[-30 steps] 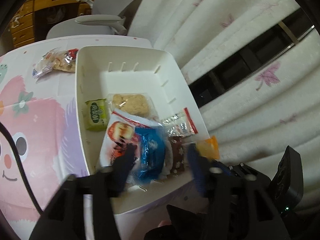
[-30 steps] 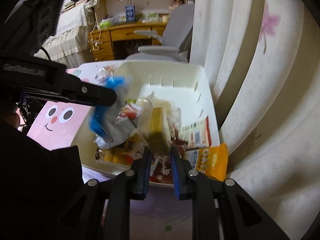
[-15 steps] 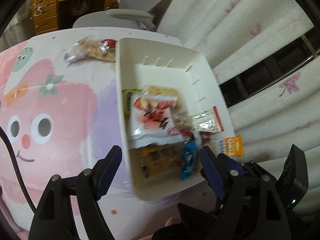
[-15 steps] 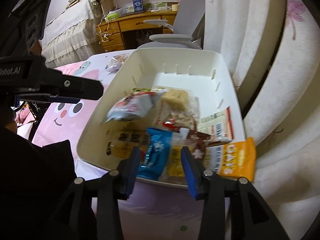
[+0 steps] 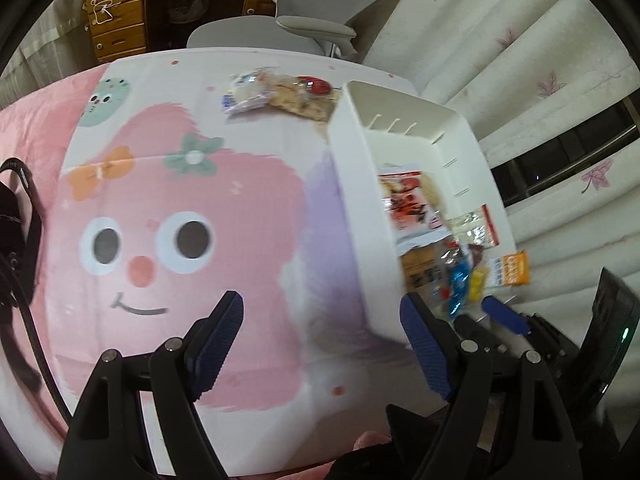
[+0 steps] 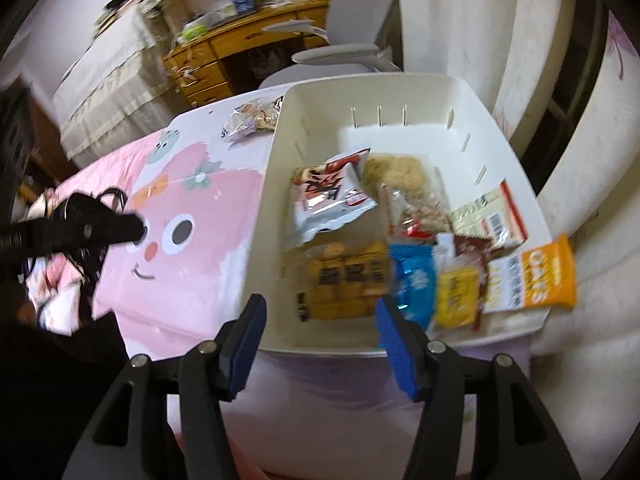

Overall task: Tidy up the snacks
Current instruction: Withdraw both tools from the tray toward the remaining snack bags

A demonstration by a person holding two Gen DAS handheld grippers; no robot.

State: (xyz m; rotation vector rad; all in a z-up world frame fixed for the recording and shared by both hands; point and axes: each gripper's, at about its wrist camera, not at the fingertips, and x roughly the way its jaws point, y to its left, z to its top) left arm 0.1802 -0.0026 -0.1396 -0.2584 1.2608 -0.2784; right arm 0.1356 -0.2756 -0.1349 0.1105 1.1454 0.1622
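Left gripper (image 5: 322, 322): jaws spread wide, nothing between them, hanging above the cartoon-face tablecloth (image 5: 180, 220) just left of the bin's long wall.
Open cloth: a broad bare stretch of pink print runs from the left gripper to the table's far edge.
Loose snacks: two clear-wrapped packets (image 5: 280, 94) lie on the cloth at the bin's far left corner, touching or nearly touching its wall.
White bin (image 6: 476, 92): sits at the table's right edge against the curtain (image 6: 460, 12); its far half is bare floor, its near half crowded.
Bin contents: white-and-red pouch (image 6: 330, 196), crumbly cake (image 6: 394, 170), yellow biscuit pack (image 6: 346, 280), blue wrapper (image 6: 414, 276), small yellow packet (image 6: 456, 296).
Right rim: orange oats sachet (image 6: 534, 276) leans on the near right corner, overhanging the rim.
Right gripper (image 6: 320, 320): jaws wide apart and empty, over the bin's near rim.
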